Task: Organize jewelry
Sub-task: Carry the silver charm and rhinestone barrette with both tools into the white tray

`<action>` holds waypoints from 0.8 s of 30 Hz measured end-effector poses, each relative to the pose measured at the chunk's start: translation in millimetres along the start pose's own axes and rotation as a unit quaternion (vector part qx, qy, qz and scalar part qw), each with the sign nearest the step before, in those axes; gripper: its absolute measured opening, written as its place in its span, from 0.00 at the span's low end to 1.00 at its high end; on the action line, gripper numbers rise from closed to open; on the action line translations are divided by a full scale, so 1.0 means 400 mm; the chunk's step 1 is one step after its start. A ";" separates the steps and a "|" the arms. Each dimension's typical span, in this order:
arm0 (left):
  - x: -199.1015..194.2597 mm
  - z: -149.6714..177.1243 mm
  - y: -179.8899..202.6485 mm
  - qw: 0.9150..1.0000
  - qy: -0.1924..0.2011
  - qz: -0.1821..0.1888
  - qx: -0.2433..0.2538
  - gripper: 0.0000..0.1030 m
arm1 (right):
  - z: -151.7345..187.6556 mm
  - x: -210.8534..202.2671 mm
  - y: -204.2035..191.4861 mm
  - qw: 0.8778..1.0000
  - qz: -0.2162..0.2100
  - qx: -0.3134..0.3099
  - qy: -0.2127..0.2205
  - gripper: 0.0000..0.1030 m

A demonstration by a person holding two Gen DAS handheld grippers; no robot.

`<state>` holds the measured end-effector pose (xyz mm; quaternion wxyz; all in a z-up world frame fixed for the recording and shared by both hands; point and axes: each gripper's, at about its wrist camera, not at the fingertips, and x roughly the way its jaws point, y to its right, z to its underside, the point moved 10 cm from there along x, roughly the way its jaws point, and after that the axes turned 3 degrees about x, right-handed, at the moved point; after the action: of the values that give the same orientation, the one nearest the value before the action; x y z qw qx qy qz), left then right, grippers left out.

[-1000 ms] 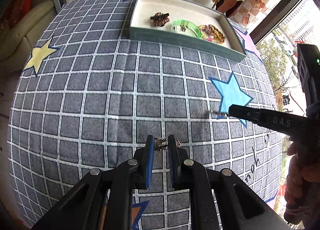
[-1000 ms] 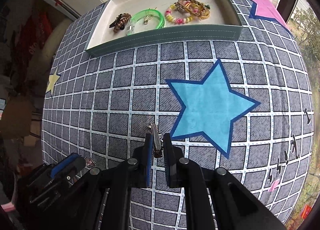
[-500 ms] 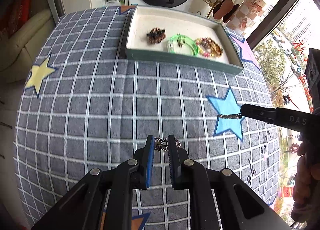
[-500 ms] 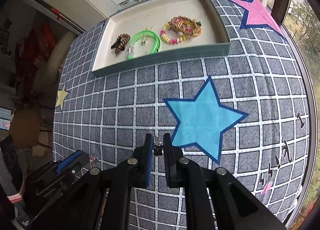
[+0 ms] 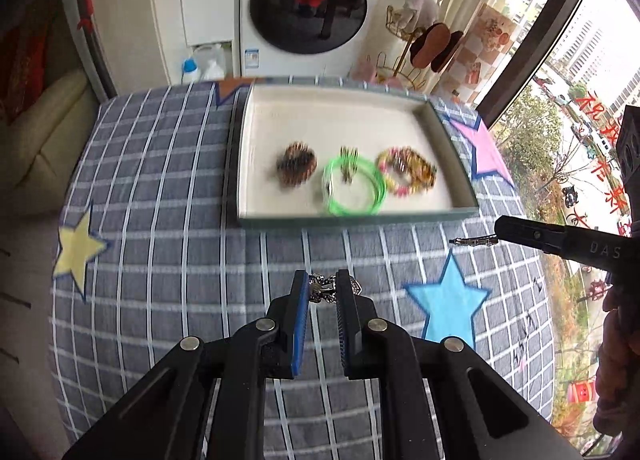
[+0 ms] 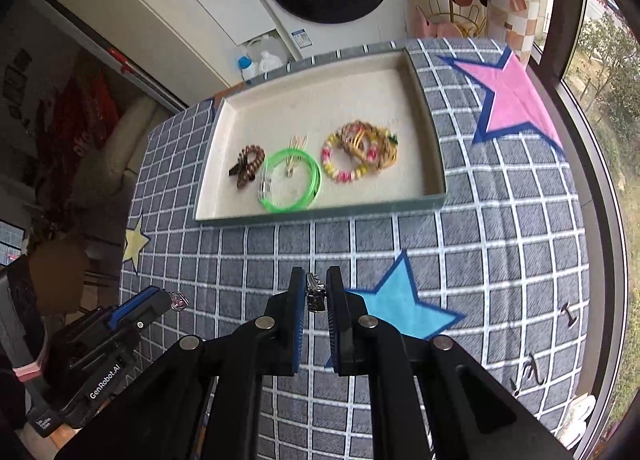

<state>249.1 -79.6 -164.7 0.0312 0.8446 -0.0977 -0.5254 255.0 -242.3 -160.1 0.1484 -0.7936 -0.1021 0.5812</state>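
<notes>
Jewelry in the tray (image 6: 430,140), upper centre of the right wrist view, runs left to right: a brown bead bracelet (image 6: 248,164), a green bangle (image 6: 290,182), then mixed beaded bracelets (image 6: 360,154). At lower left, the left gripper (image 6: 170,300) is clamped on a small silver charm (image 6: 179,301). At lower centre, the right gripper (image 6: 315,294) pinches a silver clasp piece (image 6: 314,294) above the checked cloth (image 6: 480,260).

1 tray (image 6: 434,164) holds 1 brown bracelet (image 6: 248,164), 1 green bangle (image 6: 290,180) and 1 heap of beaded bracelets (image 6: 360,152). 2 hand-held grippers (image 5: 323,292) (image 6: 316,292) each pinch 1 small metal piece.
</notes>
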 end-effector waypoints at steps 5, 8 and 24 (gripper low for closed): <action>0.017 -0.083 0.002 1.000 0.015 -0.002 0.007 0.25 | -0.071 0.005 0.002 1.000 0.000 0.004 0.013 0.11; 0.034 -0.125 0.001 1.000 0.021 -0.004 0.008 0.25 | -0.108 0.016 0.009 1.000 -0.001 0.009 0.018 0.11; 0.200 -0.262 -0.009 0.999 0.022 -0.031 0.002 0.25 | -0.277 0.129 0.062 0.999 0.007 0.028 0.041 0.11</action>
<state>377.6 -97.2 -189.1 0.0152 0.8588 -0.0718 -0.5070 376.1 -261.2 -183.8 0.1703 -0.8130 -0.0744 0.5519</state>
